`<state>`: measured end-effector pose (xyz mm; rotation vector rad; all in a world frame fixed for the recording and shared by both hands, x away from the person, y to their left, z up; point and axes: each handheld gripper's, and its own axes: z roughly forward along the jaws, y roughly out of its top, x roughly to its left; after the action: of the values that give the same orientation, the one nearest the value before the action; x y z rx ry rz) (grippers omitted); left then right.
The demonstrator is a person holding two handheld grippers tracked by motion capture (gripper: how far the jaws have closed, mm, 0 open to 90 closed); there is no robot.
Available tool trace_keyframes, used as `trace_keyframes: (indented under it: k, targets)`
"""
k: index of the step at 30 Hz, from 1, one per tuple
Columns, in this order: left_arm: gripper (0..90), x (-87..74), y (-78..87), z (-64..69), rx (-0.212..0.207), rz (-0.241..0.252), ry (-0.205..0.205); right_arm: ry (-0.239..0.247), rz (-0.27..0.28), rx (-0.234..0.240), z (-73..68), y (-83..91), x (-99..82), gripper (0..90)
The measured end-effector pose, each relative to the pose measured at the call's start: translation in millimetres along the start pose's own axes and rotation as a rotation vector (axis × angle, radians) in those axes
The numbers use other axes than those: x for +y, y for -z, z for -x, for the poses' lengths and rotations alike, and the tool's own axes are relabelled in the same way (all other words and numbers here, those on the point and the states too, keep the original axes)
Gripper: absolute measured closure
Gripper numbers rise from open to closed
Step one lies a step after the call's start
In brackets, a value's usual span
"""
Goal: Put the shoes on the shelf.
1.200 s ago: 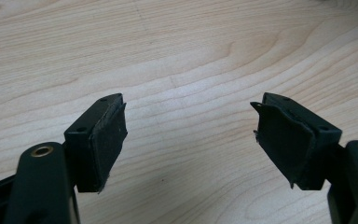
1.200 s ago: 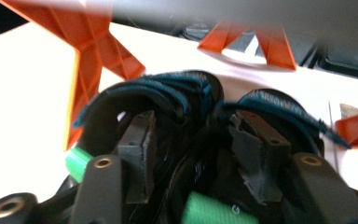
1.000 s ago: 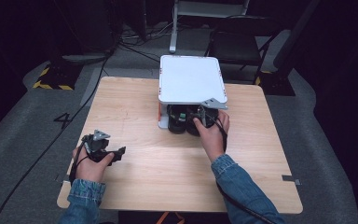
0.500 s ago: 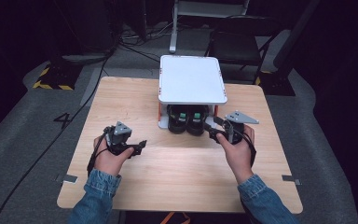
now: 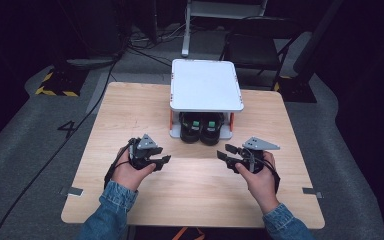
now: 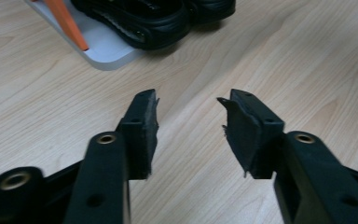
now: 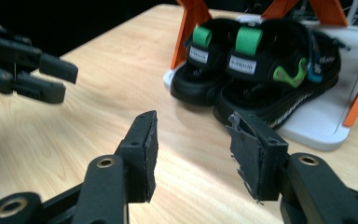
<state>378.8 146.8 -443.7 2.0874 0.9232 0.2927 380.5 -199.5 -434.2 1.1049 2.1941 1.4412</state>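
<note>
A pair of black sandals [image 5: 201,127] with green straps stands on the bottom board of a small white rack [image 5: 206,85] with orange legs. My left gripper [image 5: 164,161] hovers over the wood in front of the rack, left of centre; its jaws have just been closing and stand apart with nothing between them [image 6: 191,112]. My right gripper [image 5: 226,152] is level with it on the right, pointing left; its jaws have also been closing on nothing [image 7: 193,135]. The sandals [image 7: 251,70] lie just beyond its tips, and the left gripper [image 7: 42,74] faces it.
The wooden table [image 5: 130,110] has bare surface to the left, right and front of the rack. The rack's white base board [image 6: 102,51] and an orange leg [image 6: 67,23] sit close ahead of the left gripper. A dark chair [image 5: 260,50] stands behind the table.
The right gripper has drawn back from the sandals under the shelf to the near right. The left hand has moved right toward the table's middle. Both pairs of jaws stand narrower than before.
</note>
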Motion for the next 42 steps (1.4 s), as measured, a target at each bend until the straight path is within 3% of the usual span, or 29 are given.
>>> trace_keyframes:
  k: [7, 10, 11, 13, 18, 21, 23, 28, 33, 39, 42]
  targets:
    - [64.8, 1.2, -25.0, -0.6, 0.015, -0.007, -0.008, -0.020, -0.046, -0.026, 10.5, -16.3, -8.7, 55.5]
    - [65.1, 6.1, -46.5, -5.2, 0.034, 0.015, 0.035, -0.033, -0.060, -0.060, 16.7, -28.7, -13.0, 54.4]
    - [64.9, 6.1, -46.5, -5.2, 0.034, 0.015, 0.035, -0.033, -0.060, -0.060, 16.7, -28.7, -13.0, 54.4]
    - [64.9, 9.3, -63.0, -6.3, 0.044, 0.034, 0.047, -0.031, -0.066, -0.099, 22.0, -39.9, -15.7, 52.6]
    - [66.2, 12.4, -84.7, -10.7, 0.075, 0.048, 0.039, -0.047, -0.063, -0.126, 28.2, -56.2, -16.8, 49.5]
    - [77.8, 12.3, -89.3, -13.0, 0.071, 0.048, 0.054, -0.047, -0.060, -0.128, 28.3, -62.0, -16.2, 50.0]
    - [80.4, 12.2, -91.9, -16.0, 0.094, 0.059, 0.054, -0.038, -0.063, -0.142, 29.3, -68.0, -15.9, 51.0]
    - [79.0, 17.3, -97.2, -17.4, 0.096, 0.073, 0.051, -0.028, -0.065, -0.153, 32.2, -77.9, -17.5, 47.6]
    - [76.7, 27.6, -103.6, -14.7, 0.093, 0.081, 0.042, -0.019, -0.066, -0.156, 37.5, -84.9, -18.2, 51.3]
    - [74.9, 33.0, -106.7, -18.4, 0.095, 0.068, 0.034, 0.011, -0.068, -0.135, 46.6, -86.7, -12.5, 53.0]
    - [70.9, 35.6, -118.3, -20.7, 0.120, 0.098, 0.044, 0.049, -0.077, -0.141, 54.4, -94.1, -6.7, 53.7]
